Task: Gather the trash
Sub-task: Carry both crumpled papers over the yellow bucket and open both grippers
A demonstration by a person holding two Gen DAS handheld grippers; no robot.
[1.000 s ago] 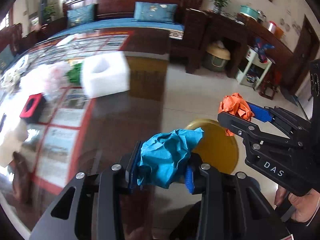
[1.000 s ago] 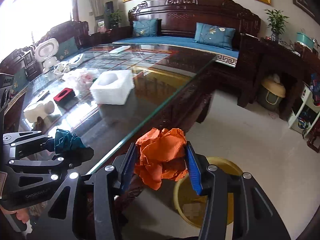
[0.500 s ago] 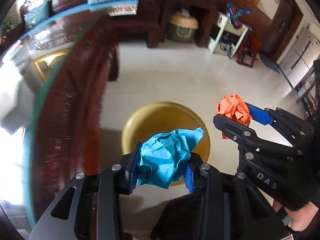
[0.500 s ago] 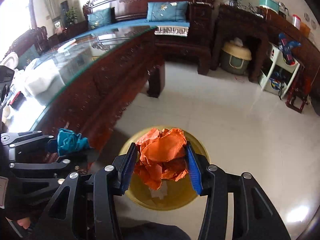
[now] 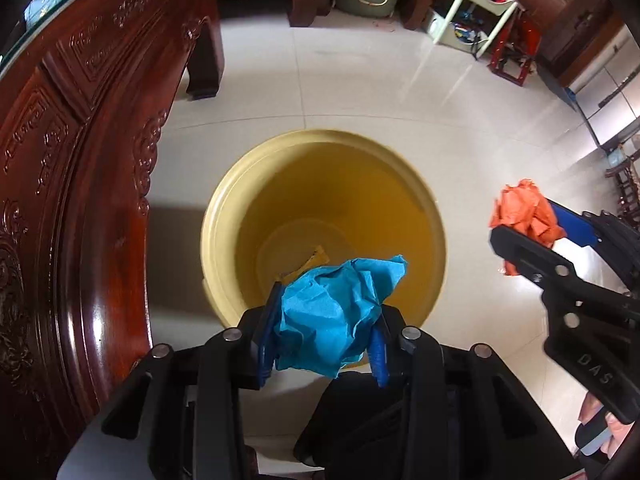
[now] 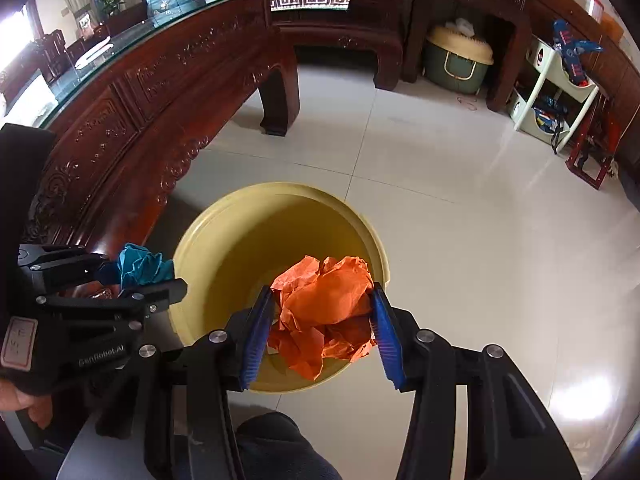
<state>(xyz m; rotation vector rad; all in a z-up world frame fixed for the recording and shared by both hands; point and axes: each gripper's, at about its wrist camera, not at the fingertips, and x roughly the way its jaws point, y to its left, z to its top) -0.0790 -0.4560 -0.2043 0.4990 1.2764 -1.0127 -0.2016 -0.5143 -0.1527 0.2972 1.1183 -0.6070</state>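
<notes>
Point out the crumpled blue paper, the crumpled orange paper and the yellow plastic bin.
crumpled blue paper (image 5: 332, 312): left wrist view, wad's middle.
crumpled orange paper (image 6: 326, 312): right wrist view, wad's middle.
yellow plastic bin (image 5: 332, 136): left wrist view, far rim.

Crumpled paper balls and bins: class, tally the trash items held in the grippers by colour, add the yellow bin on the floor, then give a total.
Blue crumpled paper, held in the left gripper: 1
Orange crumpled paper, held in the right gripper: 1
Yellow bin on the floor: 1
Total: 3
</notes>
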